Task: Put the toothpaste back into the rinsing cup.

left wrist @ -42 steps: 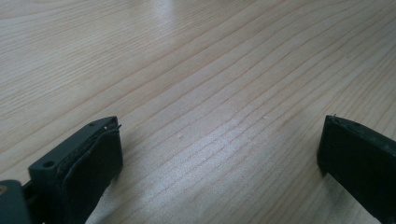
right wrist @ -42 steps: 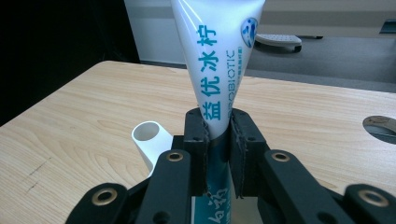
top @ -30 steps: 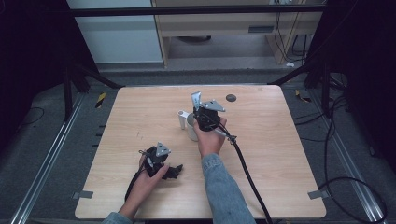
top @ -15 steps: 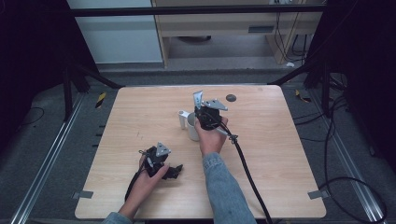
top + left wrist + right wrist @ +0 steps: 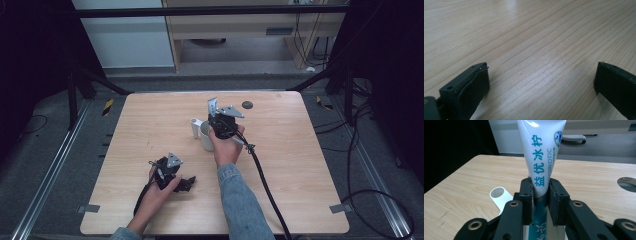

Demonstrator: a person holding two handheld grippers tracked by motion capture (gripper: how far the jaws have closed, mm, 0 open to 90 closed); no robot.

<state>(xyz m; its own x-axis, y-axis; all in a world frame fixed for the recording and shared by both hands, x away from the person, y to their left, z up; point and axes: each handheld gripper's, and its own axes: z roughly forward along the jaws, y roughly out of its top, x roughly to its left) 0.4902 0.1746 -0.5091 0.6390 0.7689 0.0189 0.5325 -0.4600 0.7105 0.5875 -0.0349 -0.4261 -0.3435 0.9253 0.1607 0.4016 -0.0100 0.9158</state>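
— What does my right gripper hold now?

— It holds a white tube with blue-green letters, upright, the pads pressing on its lower part (the jaws have just been opening a little, but the tube is between them). The tube stands above a white cup near the middle of the table.

— And my left gripper?

— It rests low over the bare wood near the front edge, jaws wide apart, with nothing between.
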